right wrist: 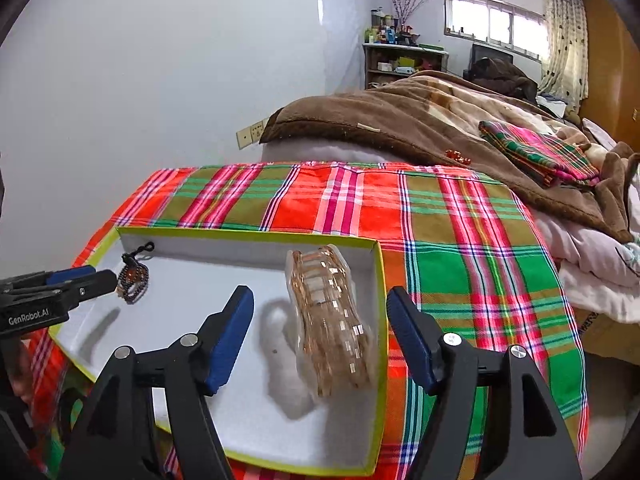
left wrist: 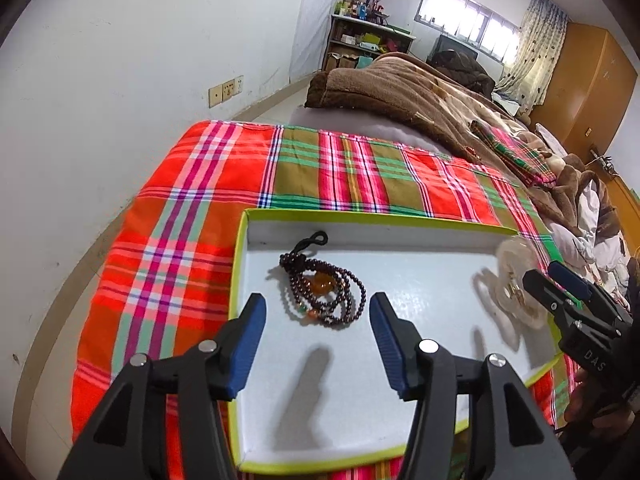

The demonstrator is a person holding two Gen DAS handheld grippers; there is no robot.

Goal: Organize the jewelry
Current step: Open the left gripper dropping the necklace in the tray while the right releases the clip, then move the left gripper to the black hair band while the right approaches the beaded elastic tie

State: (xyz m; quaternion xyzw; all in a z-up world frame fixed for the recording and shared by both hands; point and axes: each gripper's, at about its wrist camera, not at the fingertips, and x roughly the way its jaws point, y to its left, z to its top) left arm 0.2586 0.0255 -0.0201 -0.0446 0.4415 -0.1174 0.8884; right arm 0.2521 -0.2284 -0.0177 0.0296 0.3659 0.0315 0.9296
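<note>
Both our left gripper (left wrist: 317, 320) and right gripper (right wrist: 320, 320) hang spread over the green-rimmed box (left wrist: 360, 217); beaded necklace (left wrist: 324, 288) and crystal bracelet (right wrist: 330, 320) lie inside, well apart; we should withdraw straight up without snagging beads

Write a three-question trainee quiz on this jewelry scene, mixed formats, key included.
1. True or false: the dark beaded necklace lies inside the green-rimmed box.
2. Which claw faces the clear crystal bracelet: A left claw, B right claw?
3. Fill in: both claws are ____ (open/shut).

Key: 1 true; 2 B; 3 open.
</note>
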